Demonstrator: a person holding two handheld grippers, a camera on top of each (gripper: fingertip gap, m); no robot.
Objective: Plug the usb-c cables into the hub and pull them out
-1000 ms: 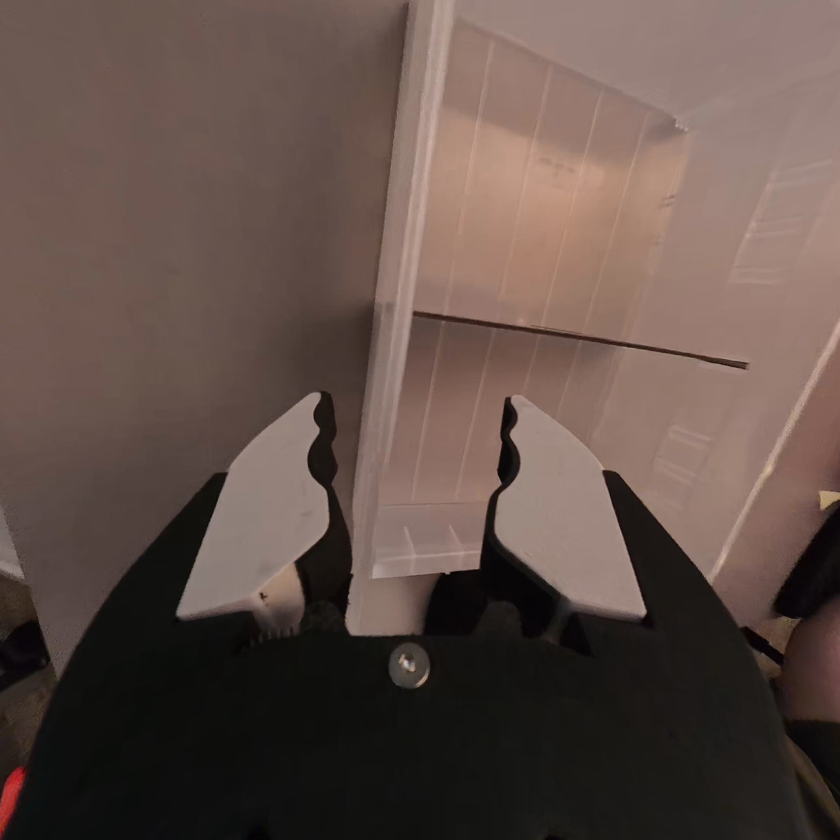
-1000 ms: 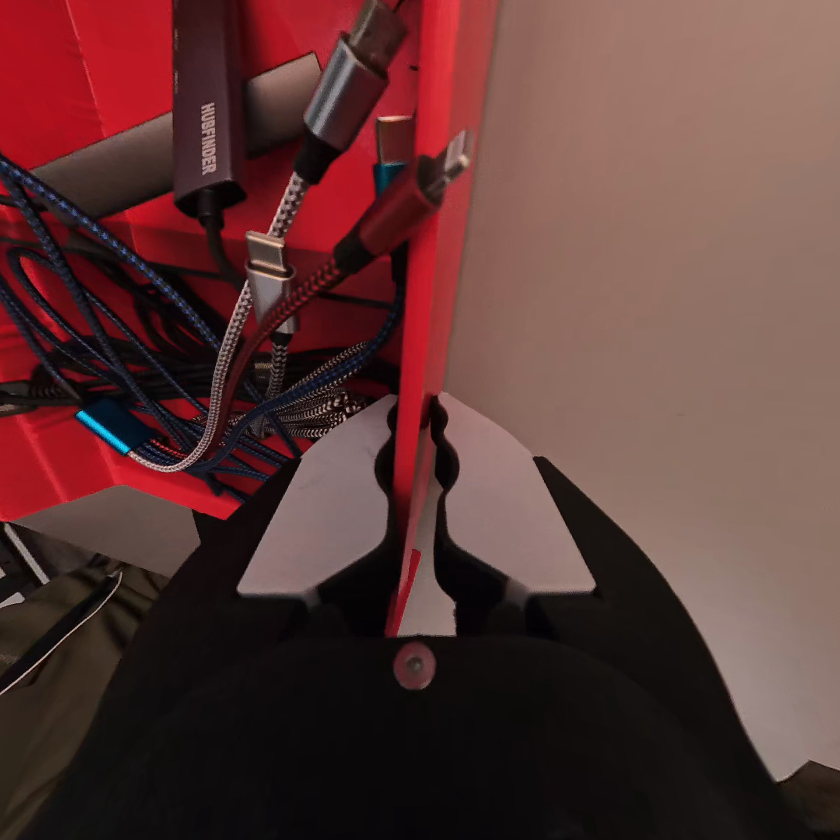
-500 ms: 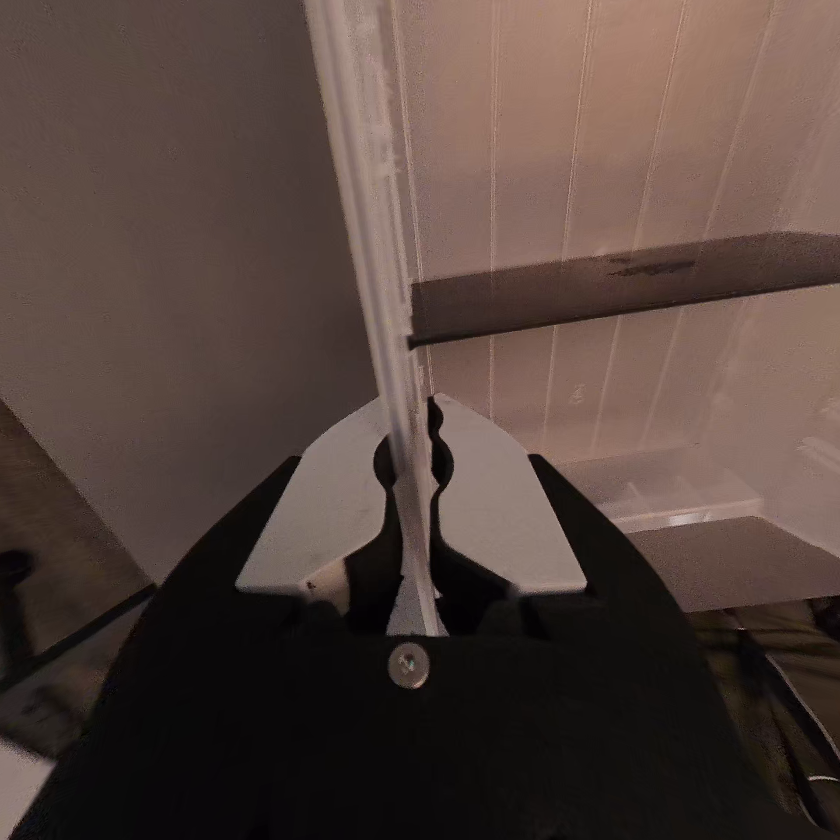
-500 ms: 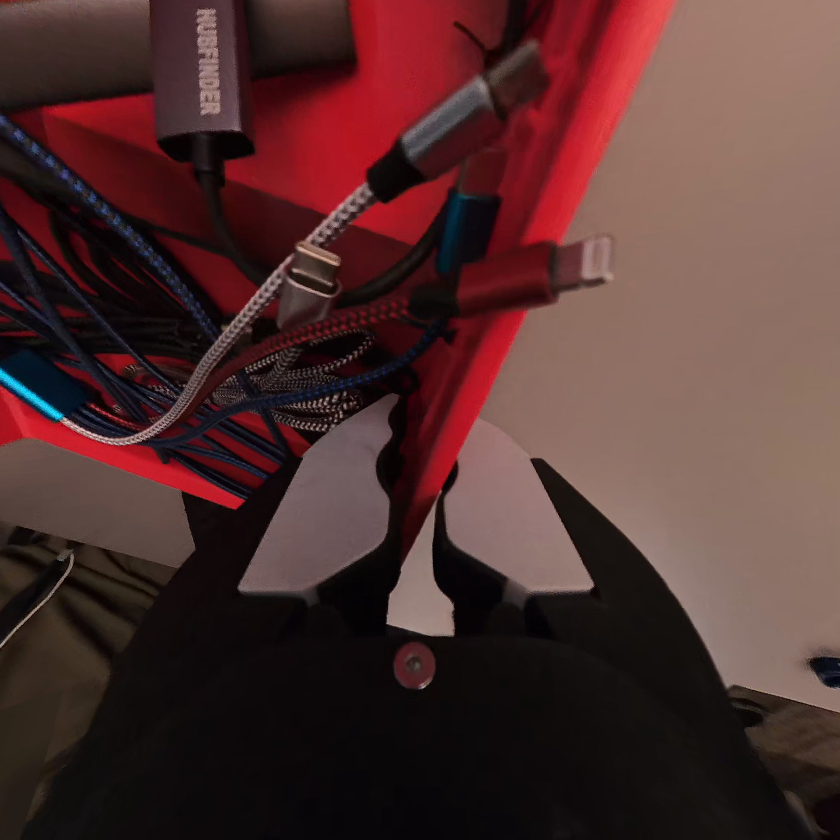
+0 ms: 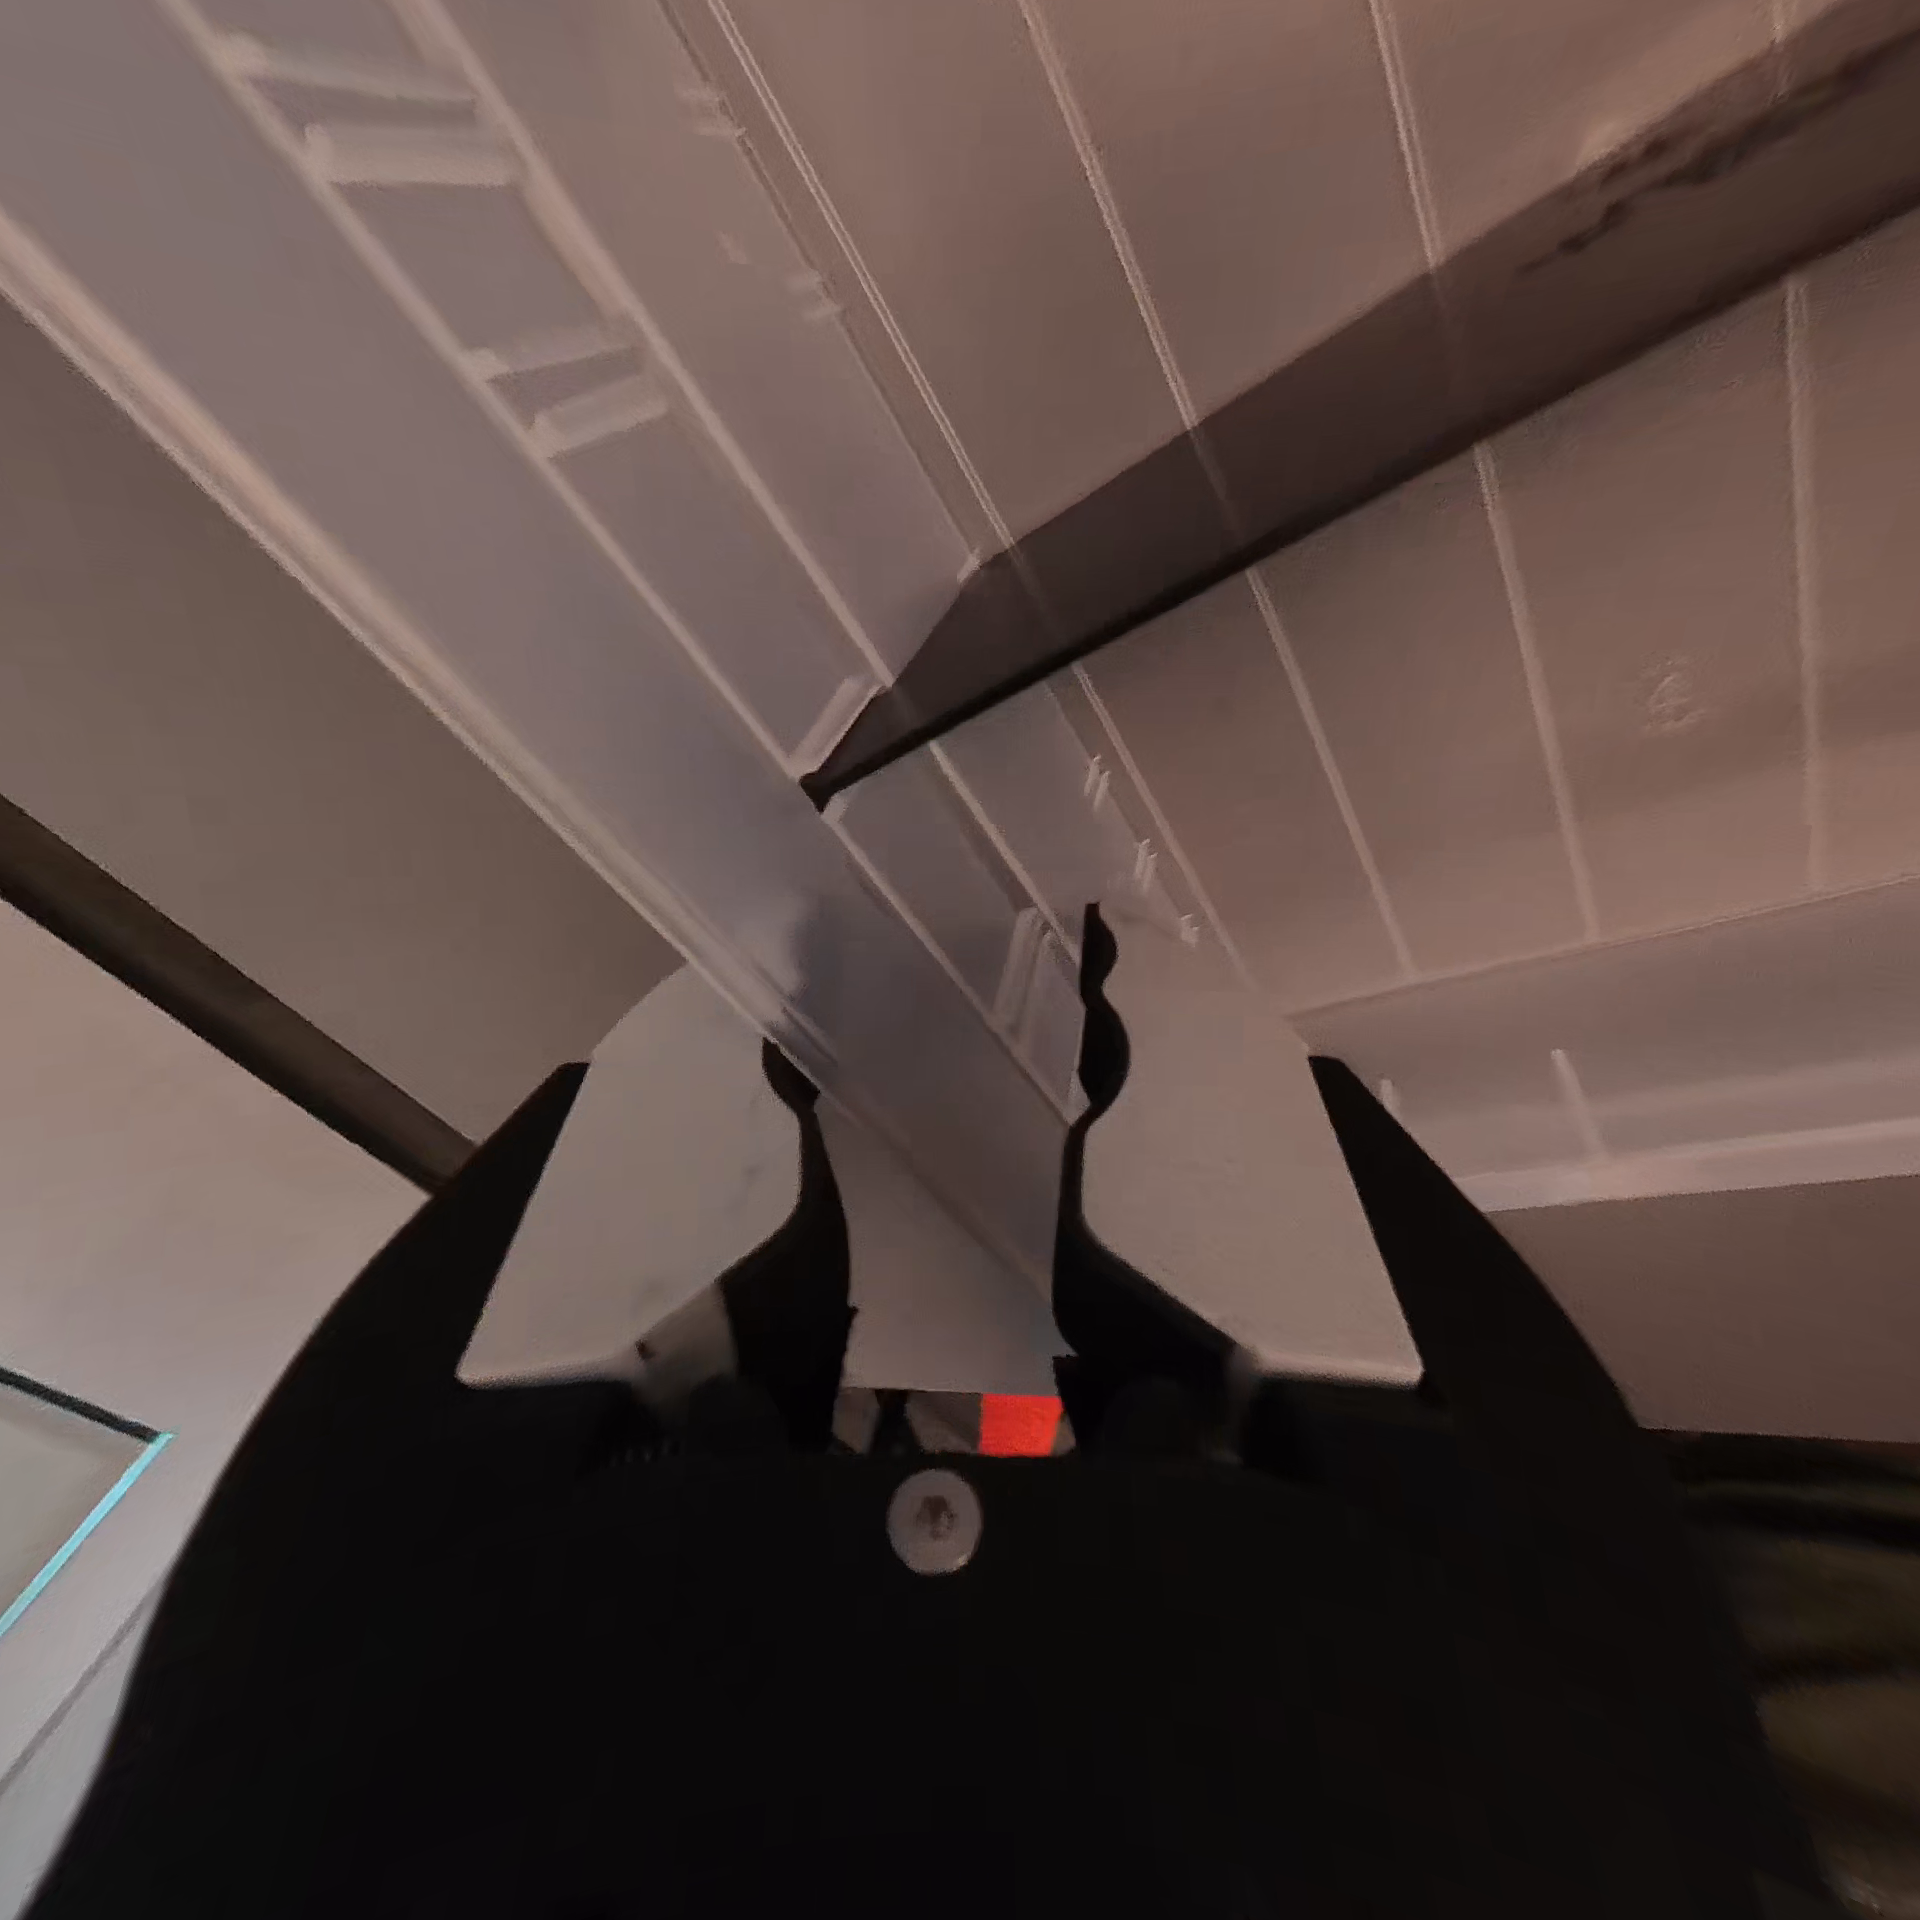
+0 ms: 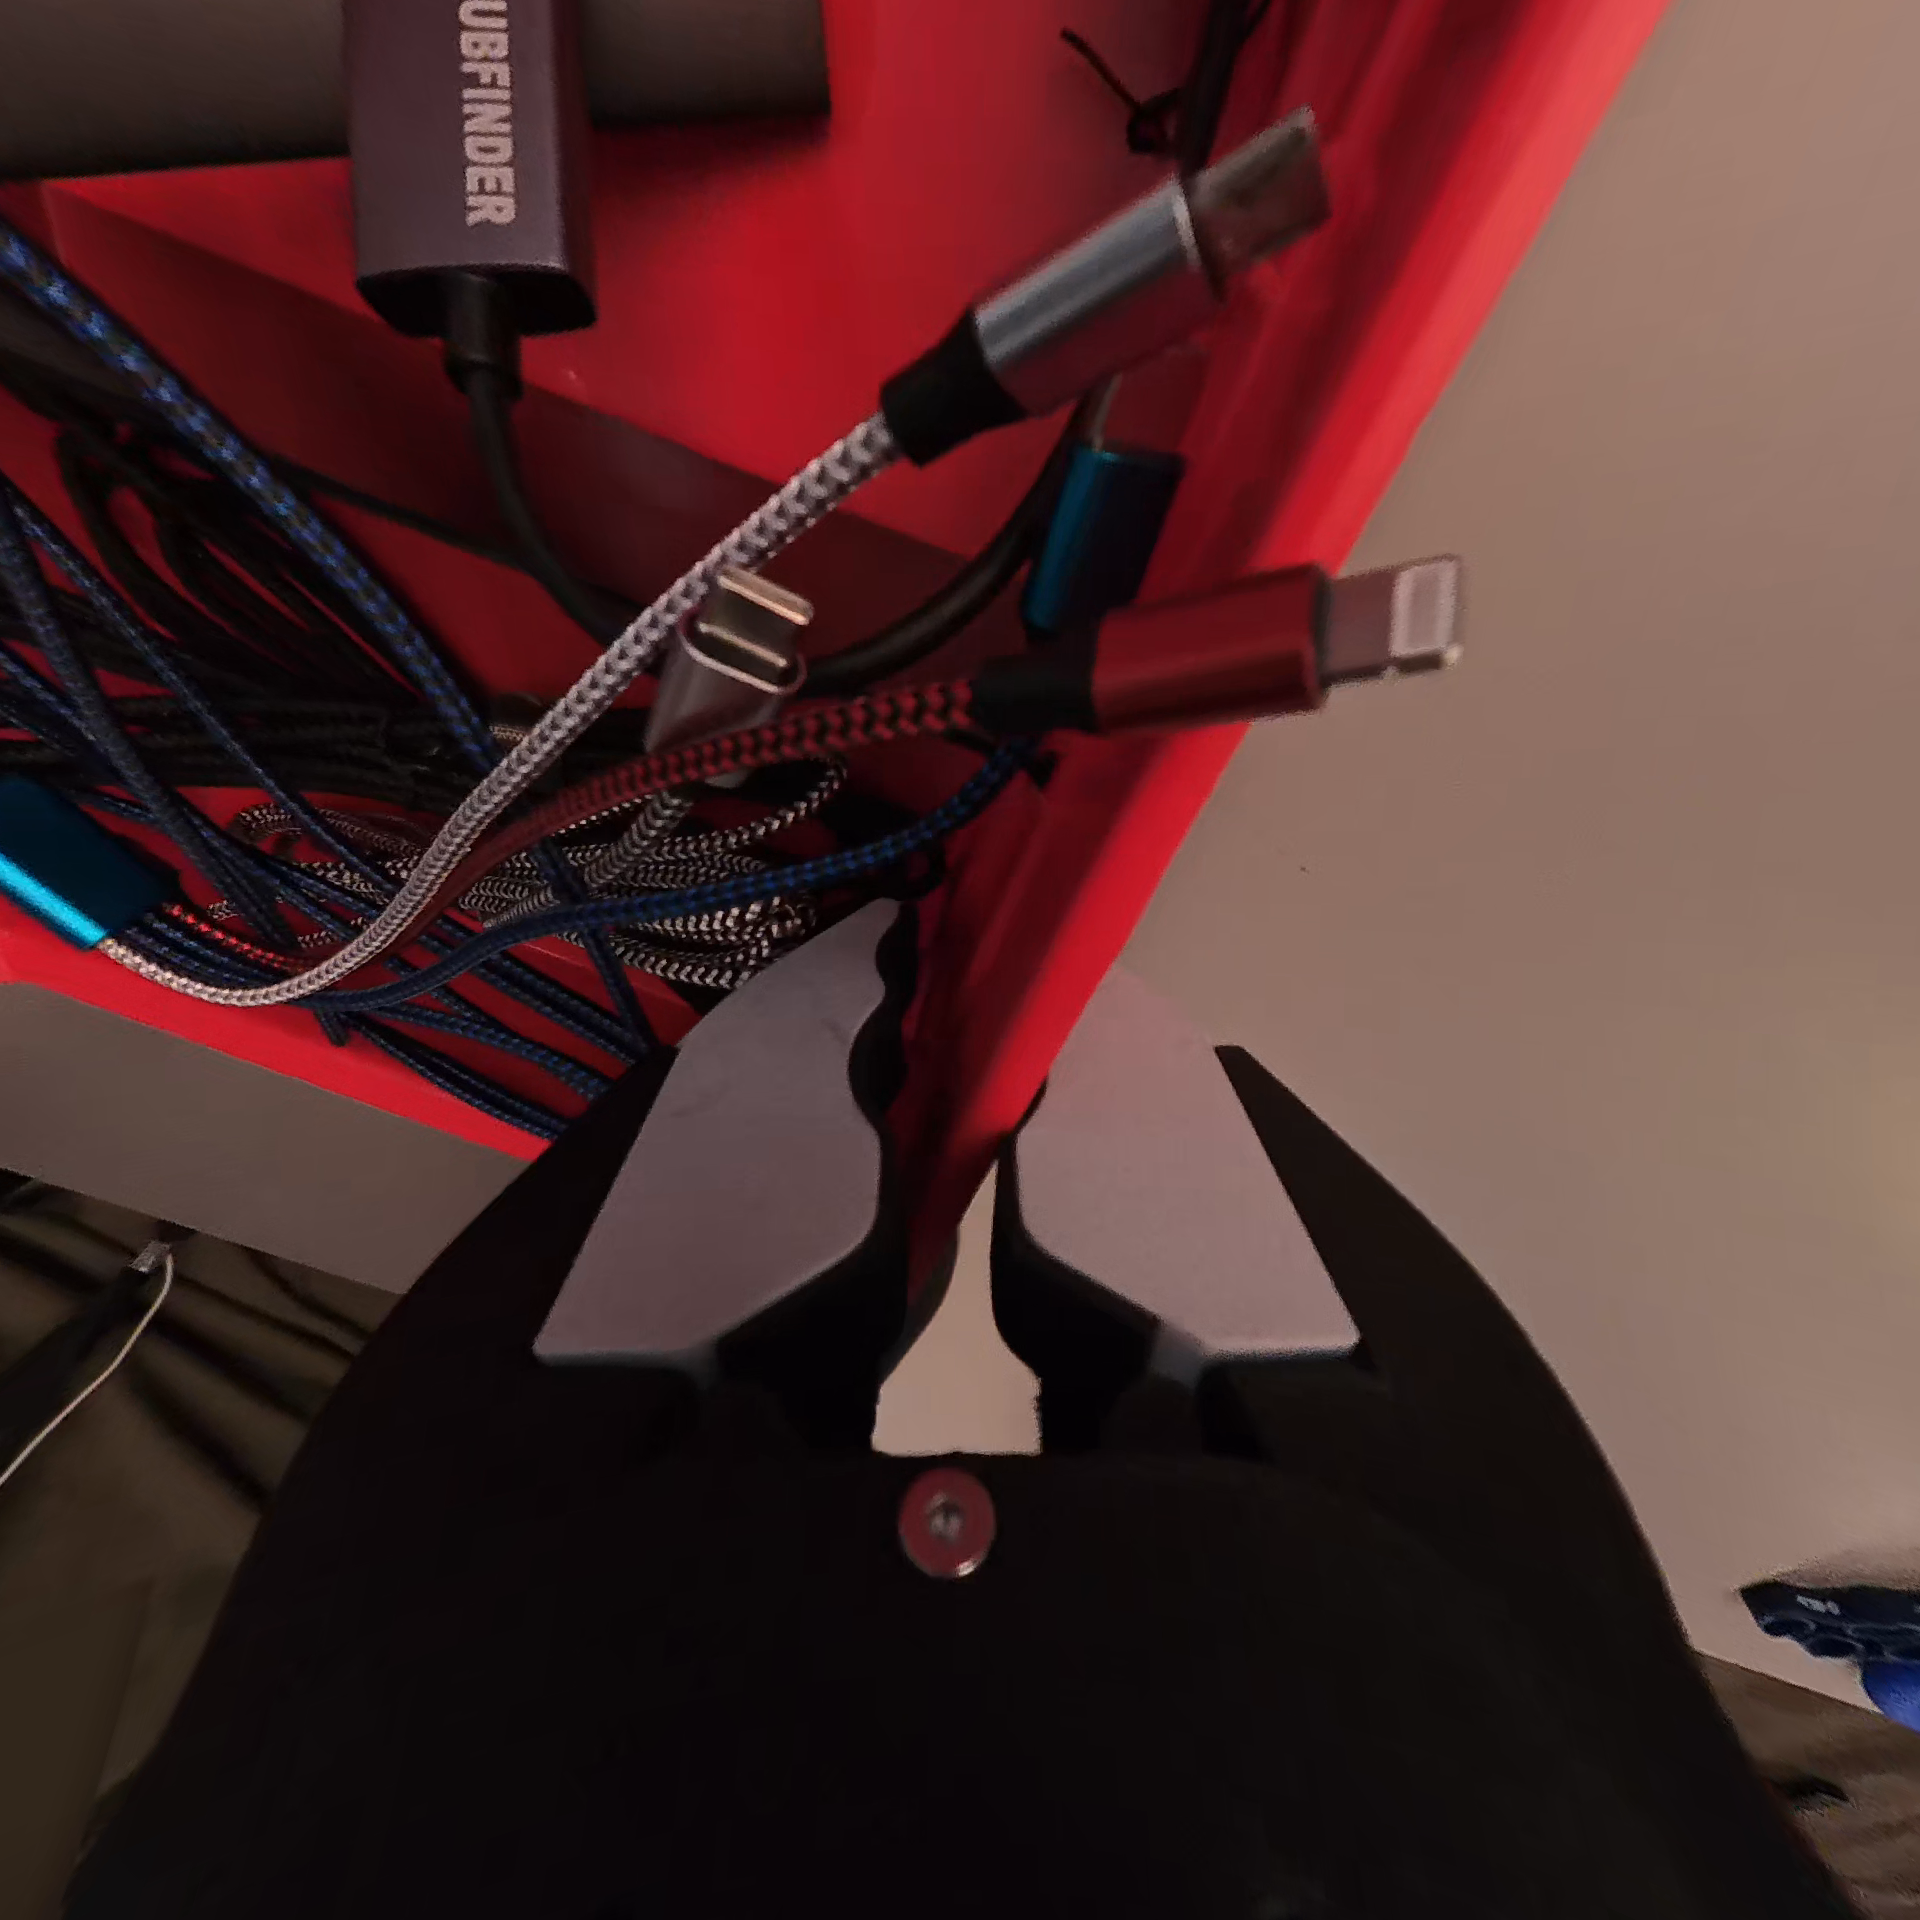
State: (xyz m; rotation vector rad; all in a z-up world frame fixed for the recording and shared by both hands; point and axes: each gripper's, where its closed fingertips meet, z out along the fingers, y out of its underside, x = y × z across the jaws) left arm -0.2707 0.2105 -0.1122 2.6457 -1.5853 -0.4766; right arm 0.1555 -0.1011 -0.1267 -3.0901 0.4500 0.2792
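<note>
My right gripper (image 6: 997, 956) is shut on the side wall of a red bin (image 6: 1299, 364), which runs tilted between its fingers. In the bin lie a grey hub (image 6: 473, 156) with a black lead and a tangle of braided cables. A silver USB-C plug (image 6: 743, 644), a red plug (image 6: 1216, 655), a grey plug (image 6: 1101, 281) and a blue plug (image 6: 1101, 530) are loose, none in the hub. My left gripper (image 5: 909, 956) has its jaws partly apart around the wall of a clear plastic bin (image 5: 727, 727), which crosses them at a slant.
A dark divider (image 5: 1351, 468) spans the clear bin. A pale surface lies behind both bins. A blue object (image 6: 1849, 1642) sits at the lower right and dark cloth (image 6: 156, 1403) at the lower left of the right wrist view. A teal-edged pane (image 5: 62, 1507) is at the left. Left tips to right tips: about 55 cm.
My left gripper shut on the clear bin's wall, then loosened, and the wall now slants across its jaws. The red bin has tilted in my right gripper's hold; the plugs swung right.
</note>
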